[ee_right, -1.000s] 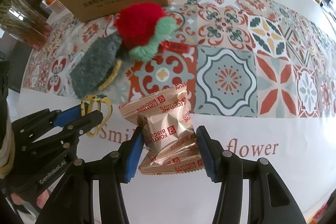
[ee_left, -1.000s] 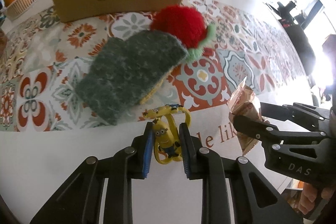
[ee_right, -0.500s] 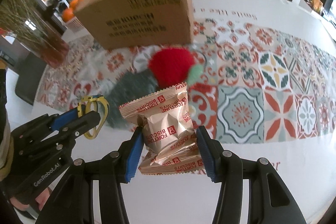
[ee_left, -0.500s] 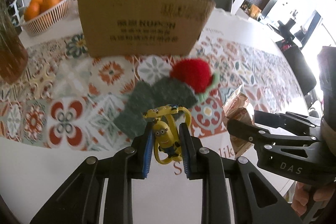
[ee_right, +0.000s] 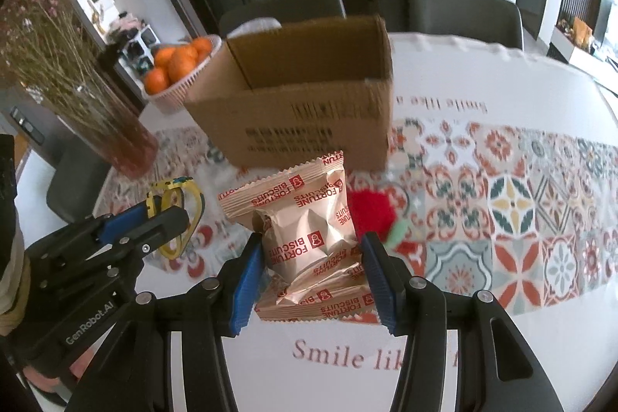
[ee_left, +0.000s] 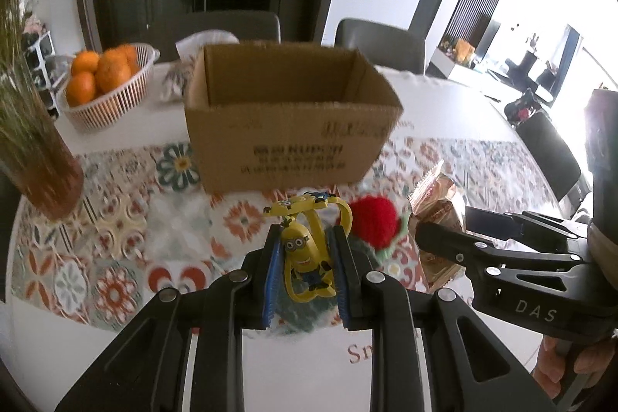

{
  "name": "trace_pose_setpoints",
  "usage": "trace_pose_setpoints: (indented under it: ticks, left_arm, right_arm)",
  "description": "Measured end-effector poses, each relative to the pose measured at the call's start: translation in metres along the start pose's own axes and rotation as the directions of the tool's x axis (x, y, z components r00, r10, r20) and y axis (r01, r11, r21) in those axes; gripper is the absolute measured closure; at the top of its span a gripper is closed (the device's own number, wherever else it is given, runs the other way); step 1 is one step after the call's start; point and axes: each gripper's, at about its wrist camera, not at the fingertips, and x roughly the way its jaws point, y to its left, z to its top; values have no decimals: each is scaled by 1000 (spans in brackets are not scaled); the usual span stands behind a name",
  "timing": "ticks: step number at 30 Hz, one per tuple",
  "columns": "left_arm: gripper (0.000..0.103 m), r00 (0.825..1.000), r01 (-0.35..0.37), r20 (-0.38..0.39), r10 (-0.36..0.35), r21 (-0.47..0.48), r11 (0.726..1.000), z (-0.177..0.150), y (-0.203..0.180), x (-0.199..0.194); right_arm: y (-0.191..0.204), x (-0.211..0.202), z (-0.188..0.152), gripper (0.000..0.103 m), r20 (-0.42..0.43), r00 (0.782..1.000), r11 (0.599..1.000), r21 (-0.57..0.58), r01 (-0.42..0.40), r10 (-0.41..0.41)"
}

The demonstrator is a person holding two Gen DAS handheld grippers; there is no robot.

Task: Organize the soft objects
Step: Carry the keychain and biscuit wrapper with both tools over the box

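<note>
An open cardboard box (ee_left: 287, 126) stands on the far side of the patterned tablecloth (ee_right: 513, 203); the part of its inside that shows is bare brown wall, and its floor is hidden. Far left of it, a white basket (ee_left: 102, 103) holds oranges (ee_left: 112, 72), and a glass vase (ee_right: 127, 149) of dried stems stands to the near left.

The yellow Minion toy (ee_left: 305, 250) is a small grinning figure in blue overalls with thin loop arms and a flat yellow piece on top. The Fortune Biscuits packet (ee_right: 305, 230) is shiny gold foil with red lettering and crimped ends, and looks puffy.

The left gripper (ee_left: 307, 273) is clamped on the Minion toy, held above the table near the box. The right gripper (ee_right: 314, 273) is closed against both sides of the Fortune Biscuits packet, also lifted. Below, a red knitted ball (ee_left: 372, 224) with a green edge lies on the cloth just near the box.
</note>
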Motion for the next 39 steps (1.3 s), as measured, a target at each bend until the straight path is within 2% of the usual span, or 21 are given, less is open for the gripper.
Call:
trace_pose_setpoints:
  ticks: [13,23,32,39]
  left_arm:
    - [78,996,5,91,-8,41,999,51,4,-19]
    - [78,991,-5,131,-4,68,998,87,6,-19]
    - [78,991,-10,135,0,75,997,117,8,-4]
    - [78,992,-22,127,12,79,997,133,13,11]
  right_arm:
    - [13,-24,48,51,123,992,1000,7,-4,4]
    - [16,-29,85,51,166,986,1000,-8,10,-9]
    - [13,-16,117,51,146,989,1000,-26,13,-9]
    - [10,3,142,51,95,995,998,-57,12,-6]
